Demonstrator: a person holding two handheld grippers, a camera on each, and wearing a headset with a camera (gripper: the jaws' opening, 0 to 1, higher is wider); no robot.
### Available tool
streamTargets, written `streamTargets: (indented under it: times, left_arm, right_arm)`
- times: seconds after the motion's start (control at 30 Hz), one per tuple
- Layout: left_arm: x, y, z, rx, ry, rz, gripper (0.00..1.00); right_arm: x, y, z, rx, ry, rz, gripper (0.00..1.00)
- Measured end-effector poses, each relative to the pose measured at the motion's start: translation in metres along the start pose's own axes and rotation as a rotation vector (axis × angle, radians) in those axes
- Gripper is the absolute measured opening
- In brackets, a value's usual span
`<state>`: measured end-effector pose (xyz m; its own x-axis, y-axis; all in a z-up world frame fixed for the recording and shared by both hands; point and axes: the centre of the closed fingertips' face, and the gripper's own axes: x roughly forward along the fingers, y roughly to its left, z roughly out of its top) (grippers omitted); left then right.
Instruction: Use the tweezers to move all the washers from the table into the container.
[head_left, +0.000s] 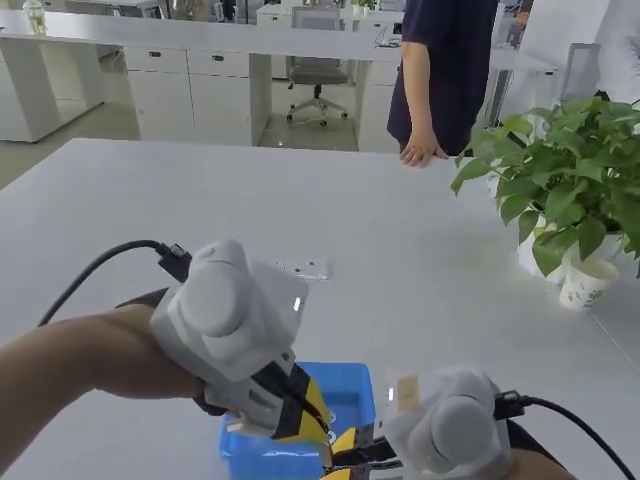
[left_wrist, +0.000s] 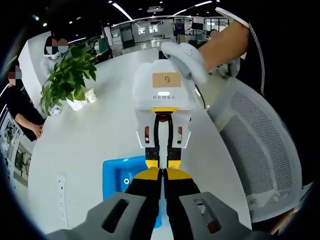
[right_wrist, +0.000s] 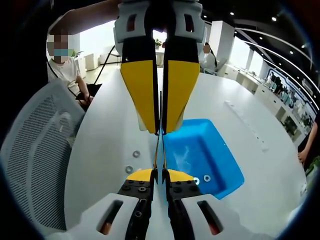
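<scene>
Washers, small silver metal rings, are in two places: two washers lie on the white desk just beside the near side of the blue plastic container, and two more washers lie inside it. Thin metal tweezers hang above its near edge. The right gripper has its yellow fingers clenched on the tweezers, and the left gripper grasps them also.

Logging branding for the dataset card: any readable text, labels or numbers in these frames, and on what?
"XENSE": small grey print on the white housing of the right gripper, seen in the left gripper view; it reads so as best I can tell.
Tan sticker just above it: carries a mark, too blurred to read.
Nothing else is legible.
</scene>
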<state>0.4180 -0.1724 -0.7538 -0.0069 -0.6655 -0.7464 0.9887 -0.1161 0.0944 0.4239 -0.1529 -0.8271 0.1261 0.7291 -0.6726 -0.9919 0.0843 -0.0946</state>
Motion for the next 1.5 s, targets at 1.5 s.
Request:
streamTargets:
  times: [1.5]
  left_arm:
    - [0.028, -0.026, -0.022, -0.025, 0.016, -0.055, 0.05]
  right_arm:
    - [0.027, 0.031, -0.025, 0.054, 0.009, 0.064, 0.11]
